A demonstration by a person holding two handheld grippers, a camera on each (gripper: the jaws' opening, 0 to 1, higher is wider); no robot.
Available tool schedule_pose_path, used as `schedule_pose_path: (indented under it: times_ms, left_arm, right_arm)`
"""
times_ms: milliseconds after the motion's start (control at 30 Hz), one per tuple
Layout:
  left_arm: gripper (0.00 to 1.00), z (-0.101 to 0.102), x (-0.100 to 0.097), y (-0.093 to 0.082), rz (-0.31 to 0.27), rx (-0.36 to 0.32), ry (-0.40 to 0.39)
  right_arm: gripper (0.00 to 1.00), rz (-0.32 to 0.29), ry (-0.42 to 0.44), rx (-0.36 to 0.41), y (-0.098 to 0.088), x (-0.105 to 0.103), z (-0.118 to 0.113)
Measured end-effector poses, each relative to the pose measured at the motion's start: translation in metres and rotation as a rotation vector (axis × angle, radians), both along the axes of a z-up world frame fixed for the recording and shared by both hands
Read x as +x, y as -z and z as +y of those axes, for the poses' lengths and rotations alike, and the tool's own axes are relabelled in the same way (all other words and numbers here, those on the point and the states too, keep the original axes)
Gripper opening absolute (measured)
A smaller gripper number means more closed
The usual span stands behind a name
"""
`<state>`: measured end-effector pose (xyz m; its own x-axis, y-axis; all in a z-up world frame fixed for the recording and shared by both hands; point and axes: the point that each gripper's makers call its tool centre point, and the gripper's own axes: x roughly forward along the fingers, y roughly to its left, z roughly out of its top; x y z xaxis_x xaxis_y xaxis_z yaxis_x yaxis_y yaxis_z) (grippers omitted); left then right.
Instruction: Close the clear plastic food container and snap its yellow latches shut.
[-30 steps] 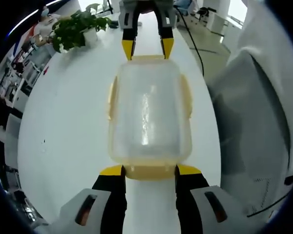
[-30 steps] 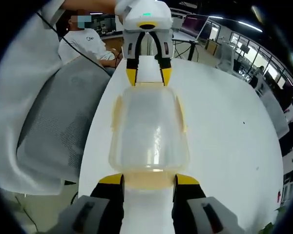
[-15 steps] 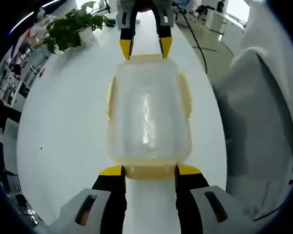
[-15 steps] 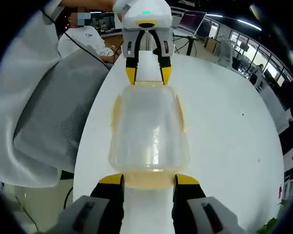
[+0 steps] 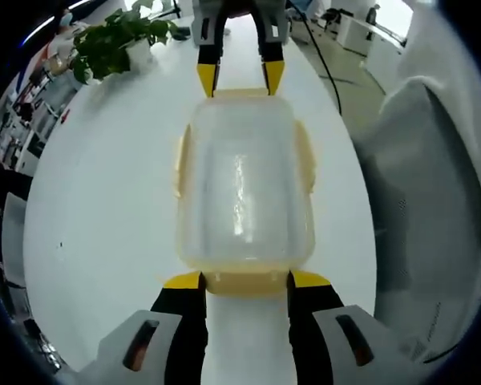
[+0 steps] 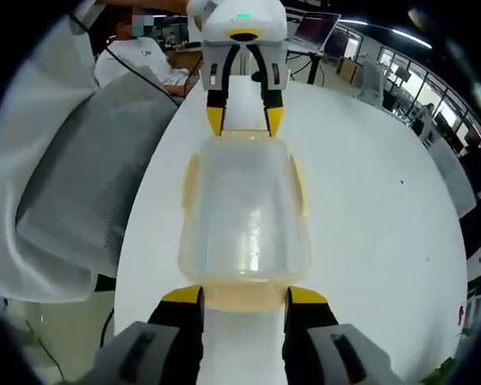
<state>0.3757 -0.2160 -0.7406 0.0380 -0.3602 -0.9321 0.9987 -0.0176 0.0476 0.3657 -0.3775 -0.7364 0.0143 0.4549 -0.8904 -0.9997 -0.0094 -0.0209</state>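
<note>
The clear plastic food container (image 5: pixel 242 184) lies lengthwise with its lid on, over the white table (image 5: pixel 104 200). Yellow latches (image 5: pixel 180 164) stick out along its long sides. My left gripper (image 5: pixel 246 281) is shut on the yellow end latch (image 5: pixel 246 287) nearest it. My right gripper (image 5: pixel 239 79) holds the opposite end with its yellow-tipped jaws. In the right gripper view the same container (image 6: pixel 244 208) runs away from my right gripper (image 6: pixel 244 295), which is shut on its near end latch (image 6: pixel 244 301). The left gripper (image 6: pixel 244 120) clasps the far end.
A potted plant (image 5: pixel 112 40) stands at the far left of the table. A grey mesh chair (image 5: pixel 433 184) sits close along the table's edge, seen also as the chair (image 6: pixel 88 176). A seated person (image 6: pixel 140 60) and a monitor (image 6: pixel 317 32) are beyond the table.
The background has slid a little in both views while the container stays fixed between the two grippers. Both grips are unchanged.
</note>
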Motion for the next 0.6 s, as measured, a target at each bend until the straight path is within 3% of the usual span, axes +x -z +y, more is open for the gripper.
schedule_pose_path:
  times_ms: [600]
  left_arm:
    - [0.37,0.0048,-0.0014,0.0031,0.011,-0.004,-0.016]
  right_arm:
    - [0.37,-0.001,-0.020,-0.027,0.0075,0.0034,0.0042]
